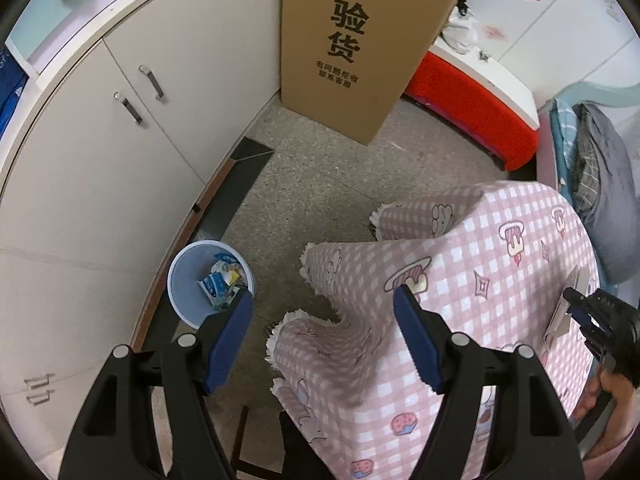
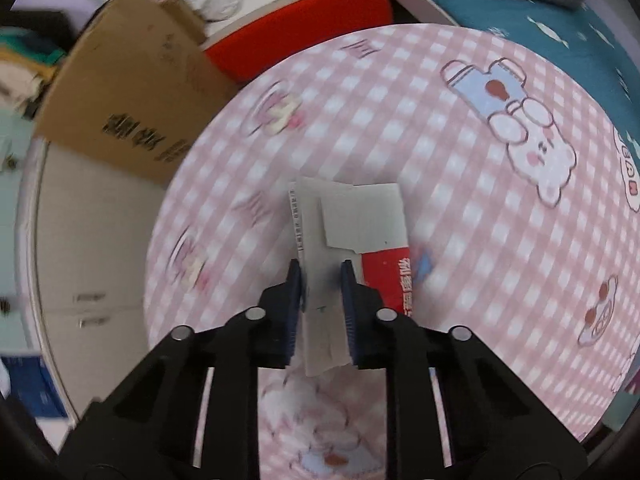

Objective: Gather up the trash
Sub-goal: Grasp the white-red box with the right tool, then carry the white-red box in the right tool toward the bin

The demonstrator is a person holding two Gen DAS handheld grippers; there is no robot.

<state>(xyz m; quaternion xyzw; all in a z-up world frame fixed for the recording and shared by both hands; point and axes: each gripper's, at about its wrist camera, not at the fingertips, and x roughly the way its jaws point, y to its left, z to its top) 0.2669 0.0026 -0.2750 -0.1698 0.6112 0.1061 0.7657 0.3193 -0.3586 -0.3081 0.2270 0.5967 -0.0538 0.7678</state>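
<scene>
Right wrist view: right gripper [image 2: 320,280] clamped on a flattened grey-and-red carton [image 2: 352,236] lying on the pink checked tablecloth [image 2: 460,240]. Left wrist view: left gripper [image 1: 324,312] spread wide, nothing between its pads, pointing down past the table edge. Blue bin [image 1: 188,292] on the floor just beyond, wrappers inside, beside white cupboard doors [image 1: 120,152]. Tall cardboard box [image 1: 360,40] farther back

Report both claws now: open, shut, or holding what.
Left claw: open, holding nothing.
Right claw: shut on the flattened carton.
</scene>
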